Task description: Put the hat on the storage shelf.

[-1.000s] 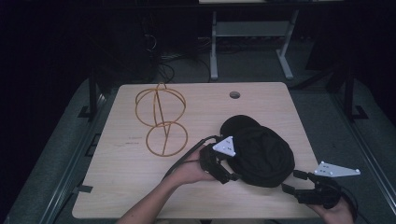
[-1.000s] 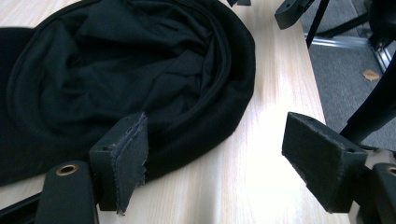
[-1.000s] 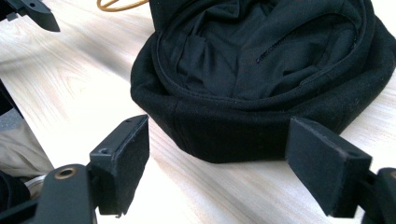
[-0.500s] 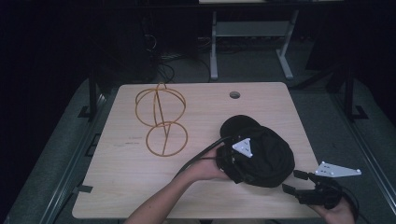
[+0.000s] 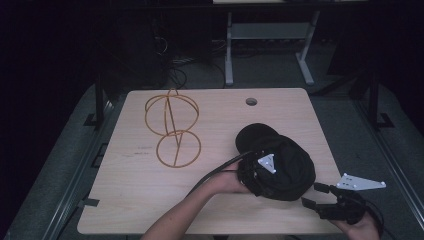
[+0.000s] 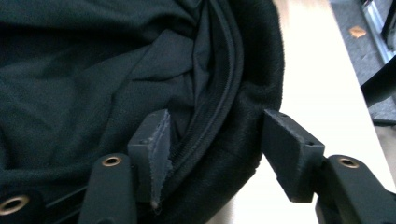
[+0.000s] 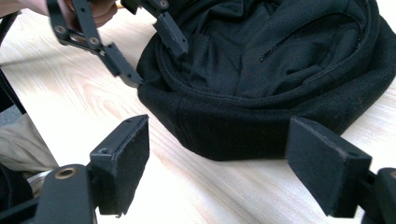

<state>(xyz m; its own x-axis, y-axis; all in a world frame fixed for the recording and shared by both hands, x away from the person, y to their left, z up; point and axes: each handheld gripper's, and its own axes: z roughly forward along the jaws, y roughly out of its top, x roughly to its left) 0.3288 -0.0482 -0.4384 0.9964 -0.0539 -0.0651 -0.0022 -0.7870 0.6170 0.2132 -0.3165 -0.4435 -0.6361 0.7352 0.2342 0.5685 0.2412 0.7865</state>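
Two grippers are at the near right part of the tabletop [image 5: 130,200]. The black cap [image 5: 287,162] lies there, upside down, with its inside showing. The left gripper [image 6: 215,144] has its jaws apart, one jaw inside the cap and one outside, with the rim between them; they are not pressed together on it. The right gripper [image 5: 312,200] is just beside the cap on its near right side, jaws wide open, holding nothing. A wire shape [image 5: 171,127] of orange rings stands at the far left, well apart from the cap.
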